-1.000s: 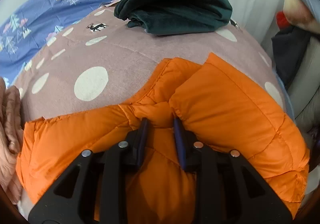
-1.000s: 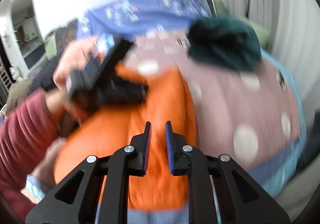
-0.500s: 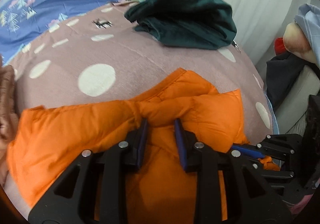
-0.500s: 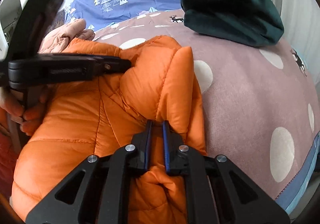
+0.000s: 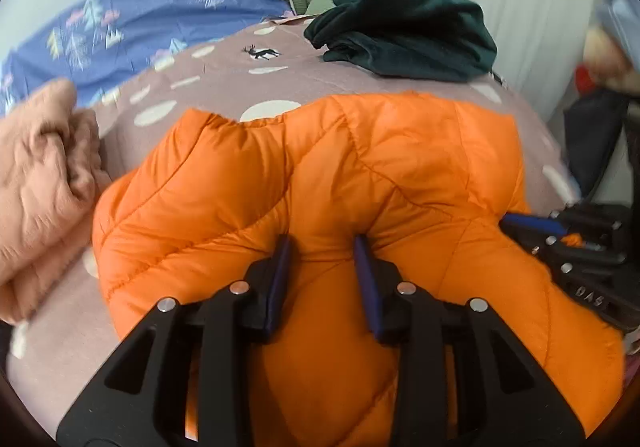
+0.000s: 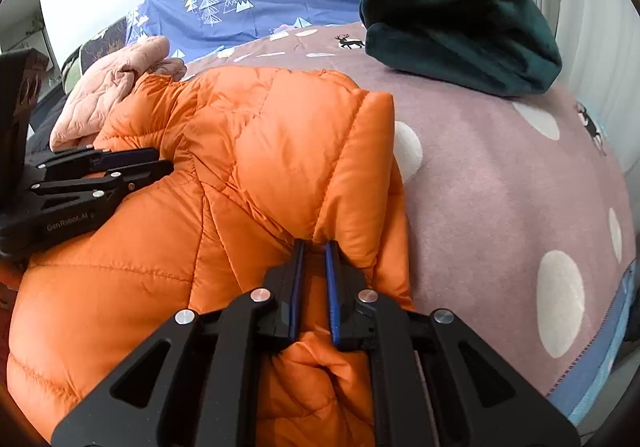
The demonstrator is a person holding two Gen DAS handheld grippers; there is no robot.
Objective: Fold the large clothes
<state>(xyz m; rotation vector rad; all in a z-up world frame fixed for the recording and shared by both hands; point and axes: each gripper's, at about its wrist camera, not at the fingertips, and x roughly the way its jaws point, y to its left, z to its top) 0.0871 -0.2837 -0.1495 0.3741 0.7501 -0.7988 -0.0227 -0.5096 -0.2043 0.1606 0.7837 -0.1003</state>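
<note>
Puffy quilted orange jacket (image 6: 248,183), folded bulge, on dotted fleece blanket (image 6: 500,187).

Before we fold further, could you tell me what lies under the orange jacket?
The orange jacket lies on the dotted mauve blanket; whatever sits beneath its middle is covered.

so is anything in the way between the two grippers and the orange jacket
Nothing visible. The orange jacket fills both sets of jaws: the right gripper pinches a fold, and the left gripper, jaws just opening wider, has fabric bulging between them. The pink garment and green pile lie apart.
</note>
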